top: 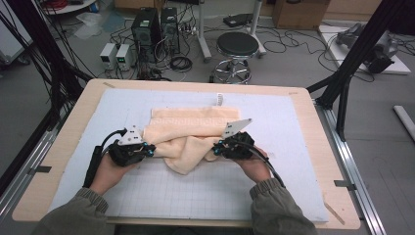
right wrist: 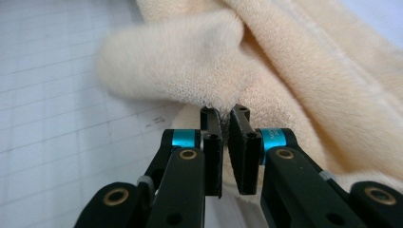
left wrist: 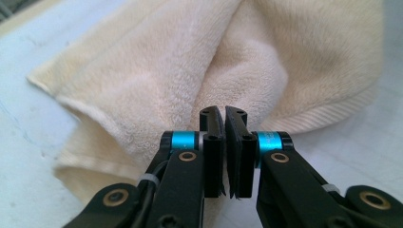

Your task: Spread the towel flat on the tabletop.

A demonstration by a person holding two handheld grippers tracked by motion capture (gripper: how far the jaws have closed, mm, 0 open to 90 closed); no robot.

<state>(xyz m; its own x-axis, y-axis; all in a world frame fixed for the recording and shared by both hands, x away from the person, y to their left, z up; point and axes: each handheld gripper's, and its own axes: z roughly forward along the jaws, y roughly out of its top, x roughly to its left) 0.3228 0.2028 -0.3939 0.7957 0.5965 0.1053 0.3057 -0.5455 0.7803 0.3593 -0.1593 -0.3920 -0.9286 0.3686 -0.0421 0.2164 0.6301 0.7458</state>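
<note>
With both jaws pinched on the peach terry towel (top: 193,134) at frame centre, I hold my left hand-held gripper (top: 147,148) and right hand-held gripper (top: 219,147) on its near edge, likely for folding it on the gridded surface (top: 195,188). No label reads clearly.

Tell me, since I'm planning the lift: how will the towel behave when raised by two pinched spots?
The towel already lies bunched and folded, so it will likely sag between the left gripper and right gripper. Its fuzzy pile probably grips the pads well. It looks light.
</note>
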